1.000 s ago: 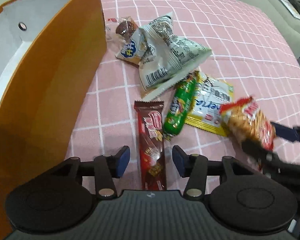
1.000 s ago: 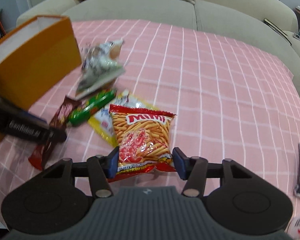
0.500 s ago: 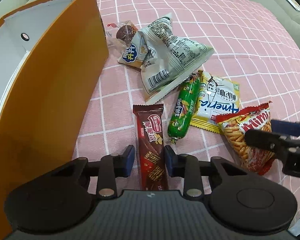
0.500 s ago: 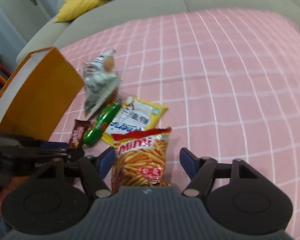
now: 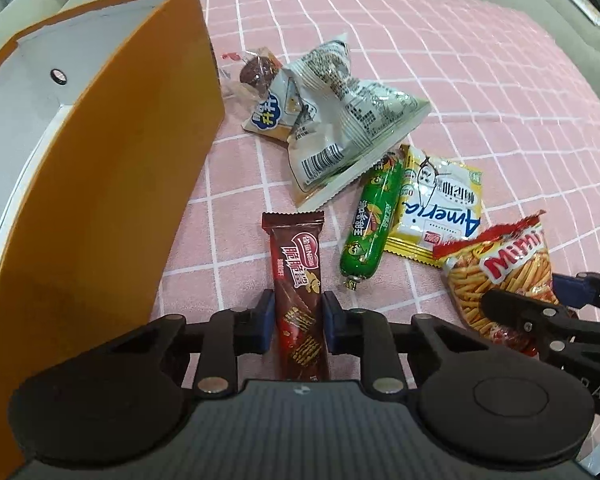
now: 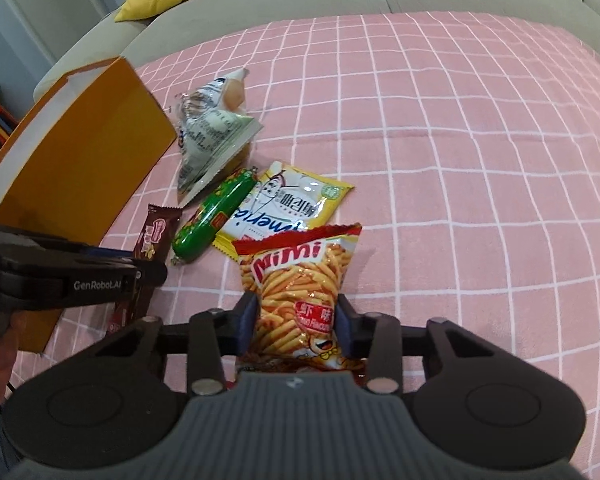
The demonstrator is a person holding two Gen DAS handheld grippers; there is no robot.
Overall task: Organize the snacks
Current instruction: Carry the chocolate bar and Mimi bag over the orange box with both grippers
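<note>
Grasp step, both hands at once: the left gripper is clamped on the lower half of the brown wafer bar, blue pads pressing both long edges, and the right gripper is clamped on the red Mimi chip bag, squeezing its lower middle so the foil pinches inward. Both sets of jaws have just been closing, each with its snack between them. Both packs look to lie on the pink checked cloth, at bottom centre of each wrist view. The wafer bar is narrow, stiff-looking, glossy wrapper with crimped top end; the chip bag is puffy, air-filled, top edge crumpled, likely to slip or deform under grip. The orange box stands open at the left of the frame, white inside, just beside the bar. Next move, judged: lift each pack clear and carry it left over the box rim, one after the other so the grippers do not collide. A green sausage stick, yellow packet and grey-white bag wait mid-frame, ungrasped.
</note>
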